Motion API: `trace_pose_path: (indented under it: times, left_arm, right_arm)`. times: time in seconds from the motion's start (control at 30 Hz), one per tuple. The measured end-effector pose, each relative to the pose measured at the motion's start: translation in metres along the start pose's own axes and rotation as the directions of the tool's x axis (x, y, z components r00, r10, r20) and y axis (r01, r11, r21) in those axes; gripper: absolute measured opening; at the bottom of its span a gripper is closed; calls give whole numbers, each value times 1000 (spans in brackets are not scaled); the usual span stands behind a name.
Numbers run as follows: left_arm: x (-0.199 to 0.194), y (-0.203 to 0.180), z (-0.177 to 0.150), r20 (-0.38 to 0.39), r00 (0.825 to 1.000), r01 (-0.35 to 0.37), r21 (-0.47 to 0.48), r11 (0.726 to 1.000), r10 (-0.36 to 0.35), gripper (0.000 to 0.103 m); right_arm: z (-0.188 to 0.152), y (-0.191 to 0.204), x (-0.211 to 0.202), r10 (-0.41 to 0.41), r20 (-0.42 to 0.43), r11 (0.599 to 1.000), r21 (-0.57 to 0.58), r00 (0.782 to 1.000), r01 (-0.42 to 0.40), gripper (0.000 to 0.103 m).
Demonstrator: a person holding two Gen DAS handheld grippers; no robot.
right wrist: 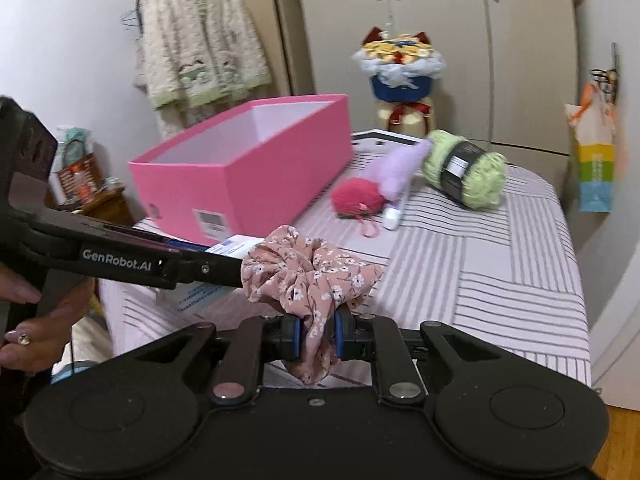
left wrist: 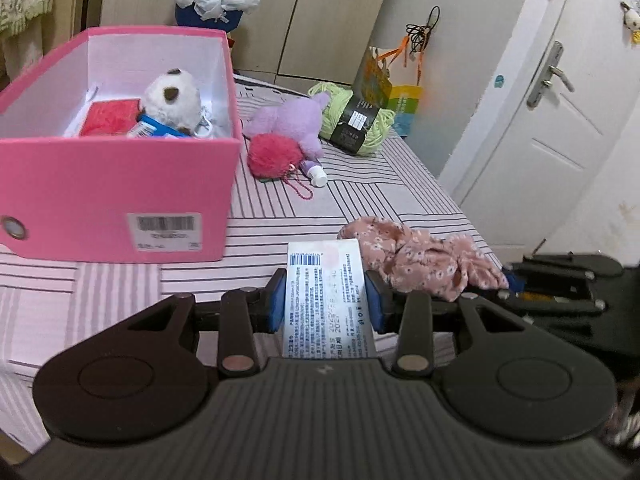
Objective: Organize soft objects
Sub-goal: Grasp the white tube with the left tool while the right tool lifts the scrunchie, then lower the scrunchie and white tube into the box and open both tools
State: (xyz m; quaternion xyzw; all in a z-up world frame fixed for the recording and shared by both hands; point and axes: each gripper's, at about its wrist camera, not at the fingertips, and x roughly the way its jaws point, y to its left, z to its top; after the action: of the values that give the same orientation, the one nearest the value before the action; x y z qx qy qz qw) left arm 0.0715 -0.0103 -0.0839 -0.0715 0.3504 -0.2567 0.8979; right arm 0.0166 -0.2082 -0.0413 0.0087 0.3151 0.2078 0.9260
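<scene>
My left gripper (left wrist: 325, 300) is shut on a white printed packet (left wrist: 325, 280), held above the striped bed. My right gripper (right wrist: 316, 336) is shut on a pink floral scrunchie (right wrist: 308, 272), also seen to the right in the left wrist view as the scrunchie (left wrist: 424, 264). The open pink box (left wrist: 120, 196) stands at the left and holds a white plush bear (left wrist: 172, 100), a red item and a blue packet. On the bed lie a purple plush (left wrist: 288, 120), a red pompom (left wrist: 272, 156), a small white tube (left wrist: 316, 174) and green yarn (left wrist: 356, 120).
The bed's striped cover (right wrist: 500, 264) has bare room right of the box (right wrist: 248, 176). A flower bouquet (right wrist: 400, 68) stands behind. A white door (left wrist: 540, 120) is at the right, a hanging paper bag (right wrist: 592, 164) by the wardrobe. A hand (right wrist: 36, 320) holds the left gripper's handle.
</scene>
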Motion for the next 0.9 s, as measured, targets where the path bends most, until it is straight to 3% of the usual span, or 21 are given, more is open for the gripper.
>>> trace_pose_path:
  times: [0.27,0.5,0.6,0.73,0.9]
  left_arm:
    - [-53,26,24,54,998,-45,35,998,43,39]
    - [-72,56,57,130,986,-109,24,994,105,39]
    - [-71,71,74,146,983,-112,6,994,110,39]
    - [-57,91,96,152,973,-172,-9,985,171,39]
    - [-22,118,125,91,972,-218,-2,976,217,39]
  right_arm:
    - [42,25,-12,139,12,989,-47,990,-138,18]
    - [80,49,3,211,56,969,-146,976,-201,18]
    - [100,57,21,225,65,963,-167,972,-212,19]
    - [128,67,53,207,69,960,-206,976,-189,19]
    - [164,70,104,177,25,960,-226,984,-166,19]
